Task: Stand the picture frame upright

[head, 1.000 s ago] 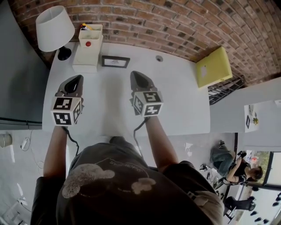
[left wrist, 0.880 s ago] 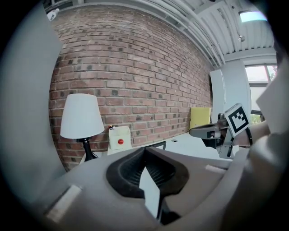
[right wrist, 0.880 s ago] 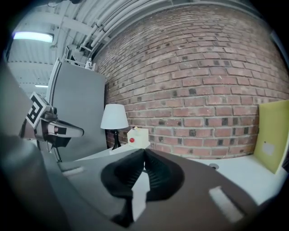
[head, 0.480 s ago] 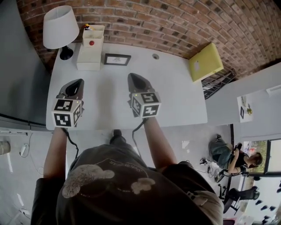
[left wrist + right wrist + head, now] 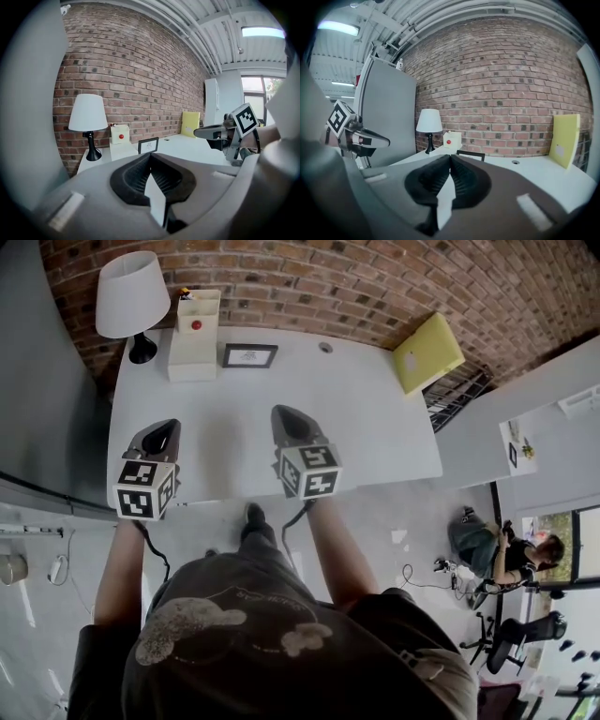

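Left tongs [image 5: 164, 427] withdrawn, gripper views show frame [image 5: 148, 145] upright

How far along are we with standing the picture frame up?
Done, it appears: the picture frame stands upright on the table, beside the white box. In hand: nothing; the left hand-held gripper and right hand-held gripper are both shut, empty, well short of the frame. Left: seemingly nothing.
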